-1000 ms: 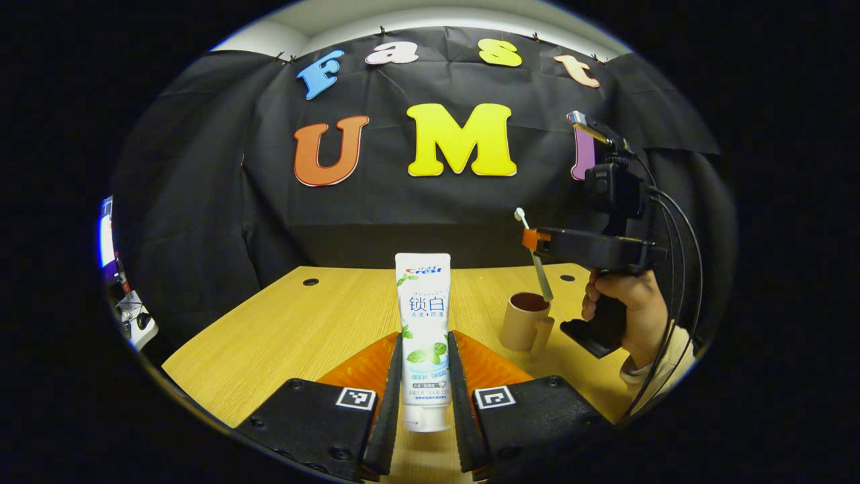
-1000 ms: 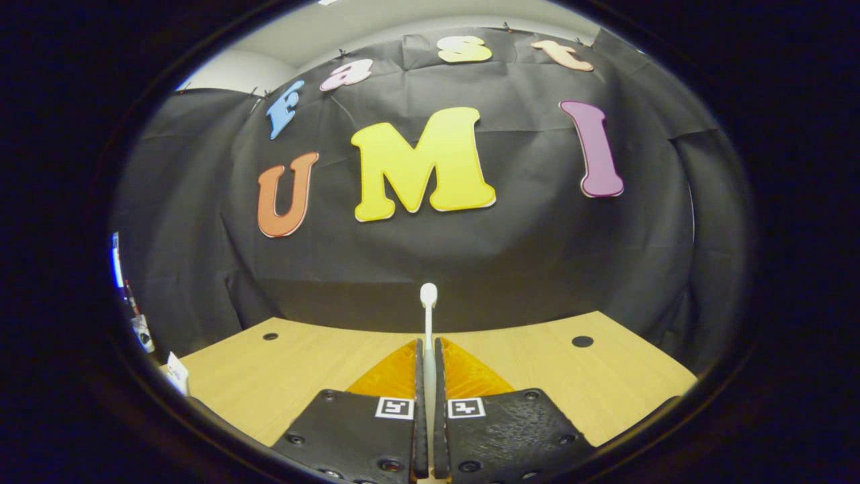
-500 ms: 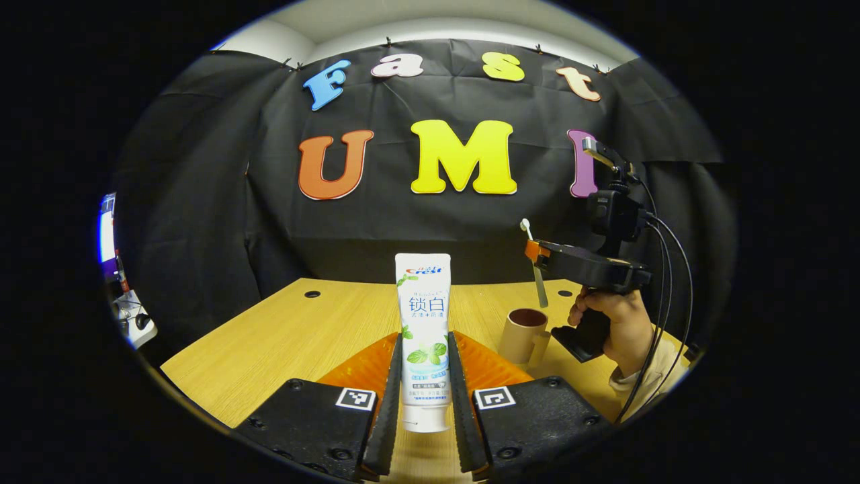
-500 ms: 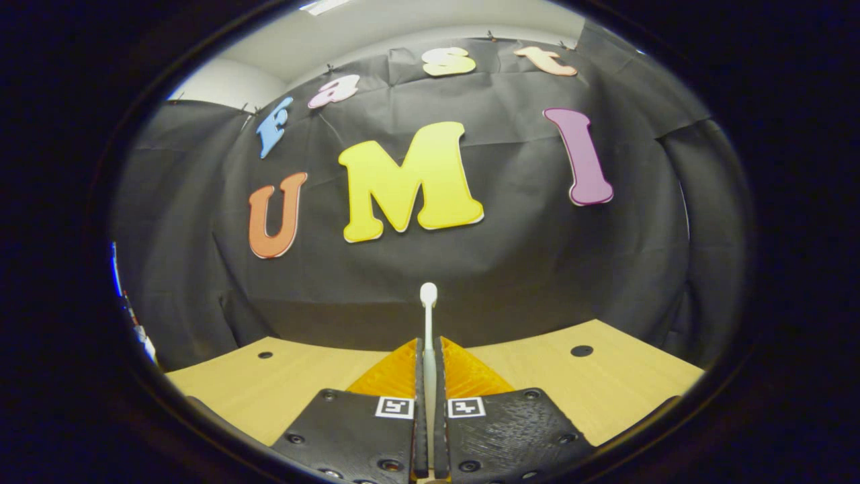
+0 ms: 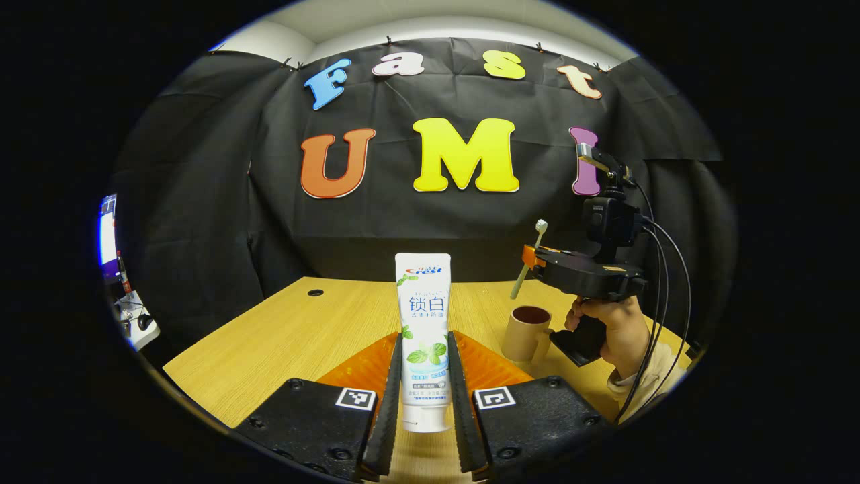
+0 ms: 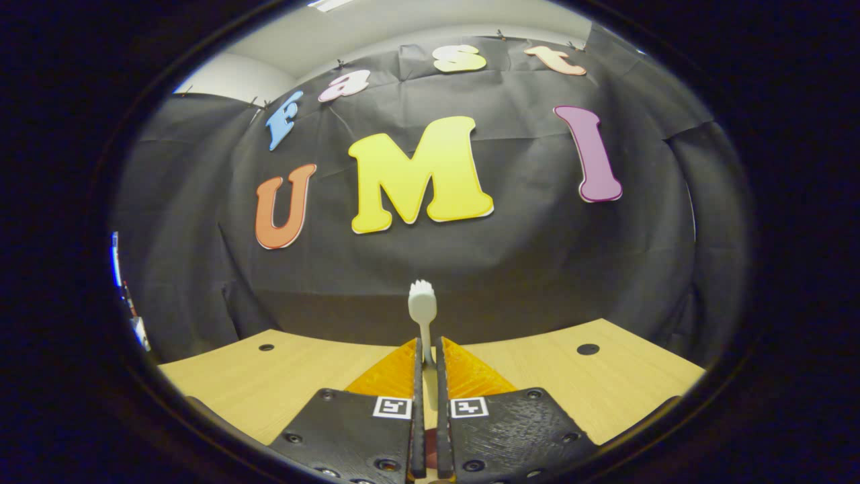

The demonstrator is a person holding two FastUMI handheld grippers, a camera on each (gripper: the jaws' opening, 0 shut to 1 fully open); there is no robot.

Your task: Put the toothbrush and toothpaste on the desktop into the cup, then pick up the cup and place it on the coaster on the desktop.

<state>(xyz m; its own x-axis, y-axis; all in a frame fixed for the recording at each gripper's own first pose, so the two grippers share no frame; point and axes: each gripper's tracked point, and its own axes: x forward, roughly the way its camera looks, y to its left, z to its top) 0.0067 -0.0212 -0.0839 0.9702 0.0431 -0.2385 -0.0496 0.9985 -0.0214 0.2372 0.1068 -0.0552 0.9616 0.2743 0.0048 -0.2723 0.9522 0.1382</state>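
My left gripper [image 5: 424,336] is shut on a white toothpaste tube [image 5: 422,316], which stands upright between its fingers above the wooden desk [image 5: 295,336]. To the right, a tan cup [image 5: 526,334] with a dark inside stands on the desk. My right gripper [image 5: 531,257] hovers just above the cup, held by a hand [image 5: 608,323], and grips a white toothbrush [image 5: 528,259] that leans with its head up to the right. In the right gripper view the brush head [image 6: 422,302] rises between the fingers of the right gripper [image 6: 427,344], and a brown patch shows below the narrow gap.
Round cable holes sit in the desk at the back left [image 5: 315,293] and the back right [image 6: 588,349]. Black cloth walls the booth behind the desk. Some equipment [image 5: 131,319] stands beyond the desk's left edge. Cables [image 5: 662,269] hang from the right gripper.
The toothbrush has tipped from nearly upright to a lean and turned, so its bristles face the right gripper's camera. The right fingers stand slightly wider. The left gripper stays still with the toothpaste.
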